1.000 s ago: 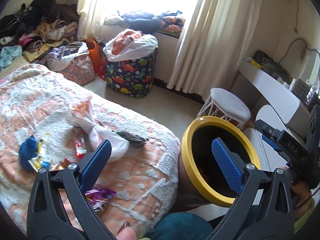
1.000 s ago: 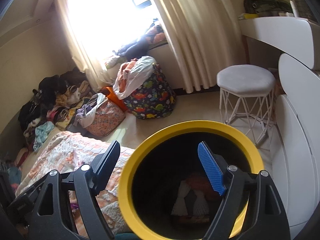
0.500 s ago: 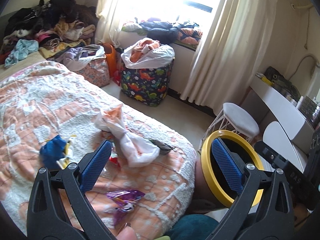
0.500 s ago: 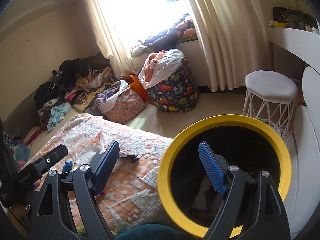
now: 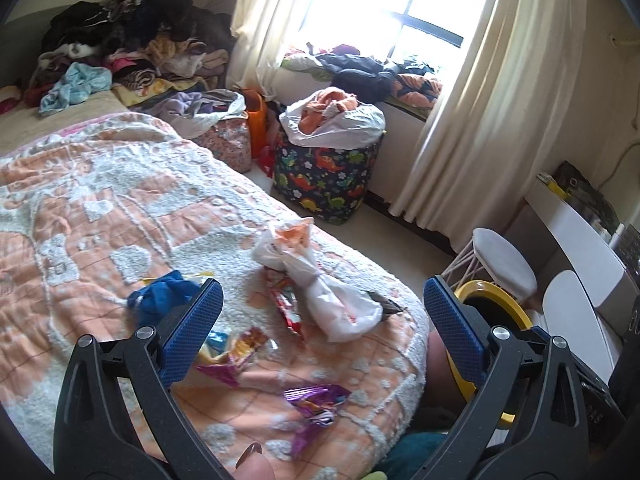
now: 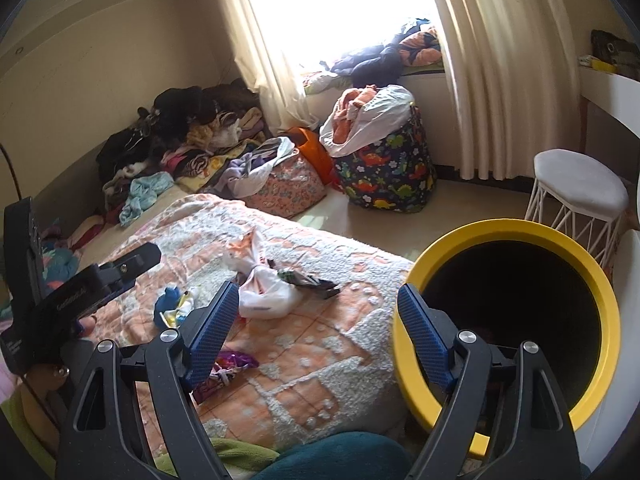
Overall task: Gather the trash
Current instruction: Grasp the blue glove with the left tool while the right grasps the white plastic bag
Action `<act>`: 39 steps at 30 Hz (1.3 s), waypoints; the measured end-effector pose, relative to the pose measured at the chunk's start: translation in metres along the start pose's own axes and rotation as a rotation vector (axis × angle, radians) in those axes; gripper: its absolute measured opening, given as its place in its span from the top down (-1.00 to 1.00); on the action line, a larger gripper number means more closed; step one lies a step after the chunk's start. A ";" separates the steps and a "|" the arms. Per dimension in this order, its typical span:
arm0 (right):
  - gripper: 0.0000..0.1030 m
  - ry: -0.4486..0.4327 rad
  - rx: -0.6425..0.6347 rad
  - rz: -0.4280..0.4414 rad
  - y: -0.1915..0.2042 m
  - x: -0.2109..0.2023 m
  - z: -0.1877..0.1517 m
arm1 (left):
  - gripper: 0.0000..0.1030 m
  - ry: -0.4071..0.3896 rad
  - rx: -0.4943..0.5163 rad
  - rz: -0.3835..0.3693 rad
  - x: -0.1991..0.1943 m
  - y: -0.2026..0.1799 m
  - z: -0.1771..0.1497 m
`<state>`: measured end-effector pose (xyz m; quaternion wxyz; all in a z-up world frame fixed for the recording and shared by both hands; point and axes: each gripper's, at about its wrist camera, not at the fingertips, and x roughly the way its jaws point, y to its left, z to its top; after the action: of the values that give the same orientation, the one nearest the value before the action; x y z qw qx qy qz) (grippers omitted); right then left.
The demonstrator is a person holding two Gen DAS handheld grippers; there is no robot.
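At the far left a heap of clothes (image 5: 132,48) is piled against the wall beyond the bed (image 5: 100,208), whose orange and white quilt fills the left and middle. On the quilt lies the trash: a blue crumpled piece (image 5: 160,296) at the left, then a yellow and orange wrapper (image 5: 236,350), a red wrapper (image 5: 286,306), a knotted white plastic bag (image 5: 320,288) and, nearest, a purple foil wrapper (image 5: 316,400). A dark wrapper (image 6: 310,280) lies touching the white bag on its right side. The left gripper (image 5: 320,328) hangs above this litter with its 2 blue-padded jaws wide apart and nothing between them. The right gripper (image 6: 314,328) is also spread wide and empty, its left jaw over the quilt and its right jaw in front of the bin. Beyond the bed, on the floor, stands a dinosaur-print bag (image 5: 326,180) stuffed with clothes under the bright window. Right of the bed's end sits a black bin with a yellow rim (image 6: 568,252), and just beyond it a white stool (image 6: 580,184).
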<state>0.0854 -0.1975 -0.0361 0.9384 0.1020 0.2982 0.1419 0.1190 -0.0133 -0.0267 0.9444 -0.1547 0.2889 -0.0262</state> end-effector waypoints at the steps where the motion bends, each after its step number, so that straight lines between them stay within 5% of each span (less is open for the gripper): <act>1: -0.53 0.005 -0.006 0.001 0.004 0.002 -0.001 | -0.80 -0.001 -0.006 0.007 0.000 0.004 0.001; 31: -0.61 0.210 -0.054 0.050 0.058 0.109 -0.004 | -0.80 0.049 -0.217 0.100 0.022 0.115 -0.007; 39: -0.61 0.265 -0.015 0.040 0.055 0.140 -0.010 | -0.61 0.114 -0.274 0.063 0.041 0.130 -0.017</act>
<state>0.1777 -0.0990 -0.1027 0.8886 0.0810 0.4163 0.1749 0.1387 0.1003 -0.1019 0.8969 -0.2711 0.3477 0.0346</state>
